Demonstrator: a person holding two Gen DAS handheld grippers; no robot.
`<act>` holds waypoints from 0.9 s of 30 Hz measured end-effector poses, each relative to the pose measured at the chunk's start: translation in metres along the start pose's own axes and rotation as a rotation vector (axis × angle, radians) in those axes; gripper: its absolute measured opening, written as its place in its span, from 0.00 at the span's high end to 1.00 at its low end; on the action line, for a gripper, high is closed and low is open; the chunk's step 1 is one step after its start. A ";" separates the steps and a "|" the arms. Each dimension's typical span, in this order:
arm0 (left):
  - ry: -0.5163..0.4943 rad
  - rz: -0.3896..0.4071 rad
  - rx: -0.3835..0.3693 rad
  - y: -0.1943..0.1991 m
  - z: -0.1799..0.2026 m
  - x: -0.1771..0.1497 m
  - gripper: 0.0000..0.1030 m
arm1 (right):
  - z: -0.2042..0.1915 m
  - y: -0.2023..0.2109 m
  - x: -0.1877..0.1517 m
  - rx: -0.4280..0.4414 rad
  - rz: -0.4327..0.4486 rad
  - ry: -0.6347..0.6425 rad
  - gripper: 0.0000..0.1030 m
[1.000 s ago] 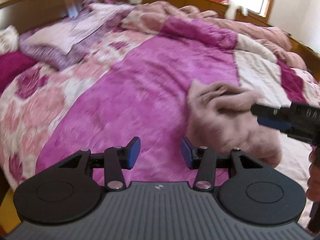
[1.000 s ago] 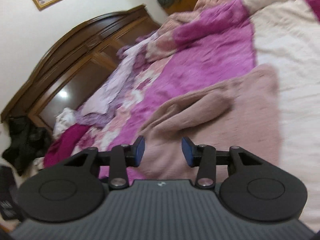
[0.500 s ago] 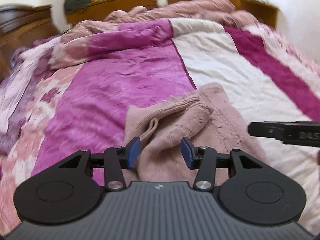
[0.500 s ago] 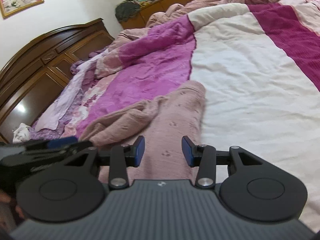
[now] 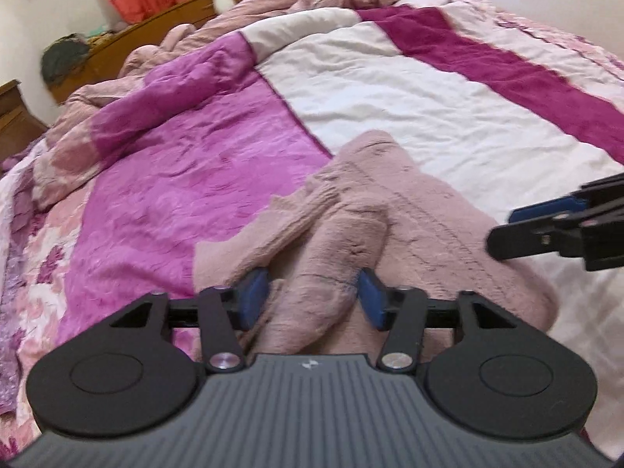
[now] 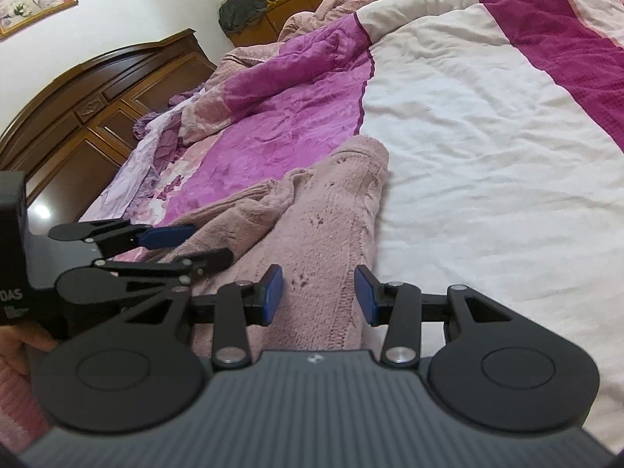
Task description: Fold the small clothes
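- The left gripper (image 5: 310, 298) points down at the near edge of the dusty-pink fuzzy knitted garment (image 5: 409, 226); its jaws, just opened wider, straddle a raised fold without pressing it.
- That garment lies crumpled on the bed's magenta, white and floral quilt (image 5: 409, 105).
- The right gripper (image 6: 318, 292) tilts down beside it, jaws partly apart over the garment's near hem, gripping nothing.

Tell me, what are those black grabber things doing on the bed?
A person is holding two grippers over a fuzzy pink sweater lying crumpled on the bed's quilt, about to fold it. The left gripper has just been opening its jaws, now on either side of a rolled sleeve. The right gripper hovers open over the sweater's body. Neither is gripping it.
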State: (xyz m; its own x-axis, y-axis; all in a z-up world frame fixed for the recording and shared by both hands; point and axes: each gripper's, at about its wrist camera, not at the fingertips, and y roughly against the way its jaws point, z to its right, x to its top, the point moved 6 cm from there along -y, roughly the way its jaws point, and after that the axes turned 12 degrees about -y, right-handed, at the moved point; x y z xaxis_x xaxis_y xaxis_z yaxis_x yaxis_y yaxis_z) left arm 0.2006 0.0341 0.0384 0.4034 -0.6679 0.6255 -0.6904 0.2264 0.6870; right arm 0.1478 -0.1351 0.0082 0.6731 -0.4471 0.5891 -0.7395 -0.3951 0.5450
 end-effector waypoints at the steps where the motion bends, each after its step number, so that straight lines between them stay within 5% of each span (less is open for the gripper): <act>1: -0.004 0.005 -0.007 0.000 0.002 0.000 0.36 | 0.000 -0.001 0.000 0.001 -0.001 -0.002 0.57; 4: -0.035 -0.006 0.025 -0.005 0.006 -0.003 0.39 | 0.000 -0.003 -0.002 0.005 -0.004 -0.008 0.57; 6: -0.014 0.001 0.082 -0.007 -0.003 -0.004 0.50 | 0.000 -0.003 -0.002 0.006 -0.003 -0.006 0.57; 11: 0.243 0.002 0.209 -0.006 -0.050 -0.016 0.53 | 0.001 -0.003 -0.002 0.009 -0.005 -0.004 0.57; 15: 0.334 -0.068 0.257 -0.017 -0.070 -0.039 0.53 | 0.002 -0.004 -0.004 0.011 -0.008 -0.003 0.57; 22: 0.412 -0.060 0.227 -0.011 -0.077 -0.052 0.52 | 0.002 -0.005 -0.005 0.012 -0.009 -0.002 0.57; 27: 0.513 -0.030 0.134 0.010 -0.069 -0.056 0.51 | 0.003 -0.006 -0.005 0.013 -0.009 -0.003 0.57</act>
State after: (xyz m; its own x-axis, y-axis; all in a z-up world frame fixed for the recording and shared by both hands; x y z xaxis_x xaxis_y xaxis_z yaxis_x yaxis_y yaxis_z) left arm 0.2129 0.1226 0.0360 0.6427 -0.2327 0.7300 -0.7313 0.0978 0.6750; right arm 0.1484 -0.1329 0.0004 0.6798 -0.4460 0.5822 -0.7333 -0.4096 0.5426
